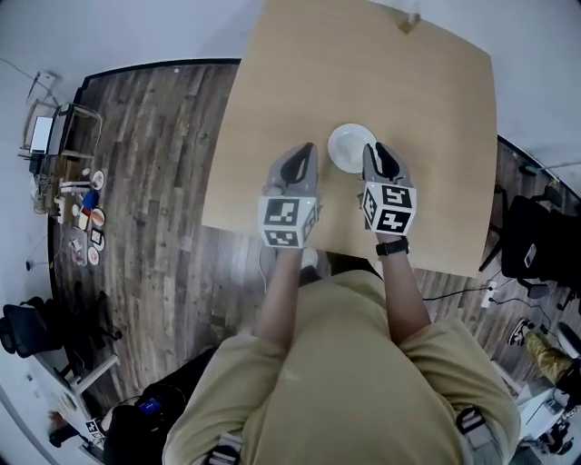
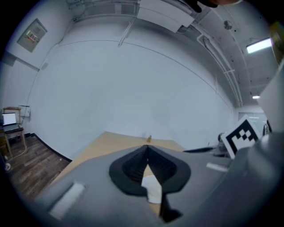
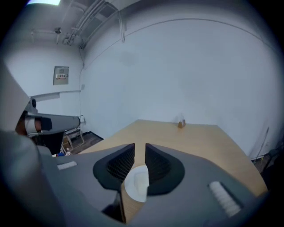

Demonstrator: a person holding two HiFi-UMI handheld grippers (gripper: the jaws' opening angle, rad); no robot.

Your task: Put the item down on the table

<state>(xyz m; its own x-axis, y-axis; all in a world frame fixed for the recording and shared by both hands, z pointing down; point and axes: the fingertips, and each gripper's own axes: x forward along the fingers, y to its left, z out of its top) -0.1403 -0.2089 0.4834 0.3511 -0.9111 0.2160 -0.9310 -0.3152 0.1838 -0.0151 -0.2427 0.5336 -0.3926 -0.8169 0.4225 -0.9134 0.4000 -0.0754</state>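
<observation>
Plate: white plate (image 1: pixel 349 145) is flat on the table (image 1: pixel 363 73), roughly mid-width and closer to the table's near edge than the far one. Nothing's holding it as far as I can see.
Left gripper: my left gripper (image 1: pixel 304 156) is over the table just left of the plate. In the left gripper view the pad tips are pressed together with nothing pinched, and I only see a bit of plate through the gap below them.
Right gripper: my right gripper (image 1: pixel 374 156) is over the table at the plate's right rim. I can't tell from the head view if it's touching. In the right gripper view the jaws are a thin slit apart with bare tabletop showing through, so nothing gripped. The plate shows below the pads.
Marker cubes: both cubes, left (image 1: pixel 288 221) and right (image 1: pixel 389 207), hang about over the table's near edge.
Far edge: there's a small brown thing (image 1: pixel 408 20) at the table's far edge. Too tiny to ID.
Floor: dark wood planks (image 1: pixel 172 182) left of the table.
</observation>
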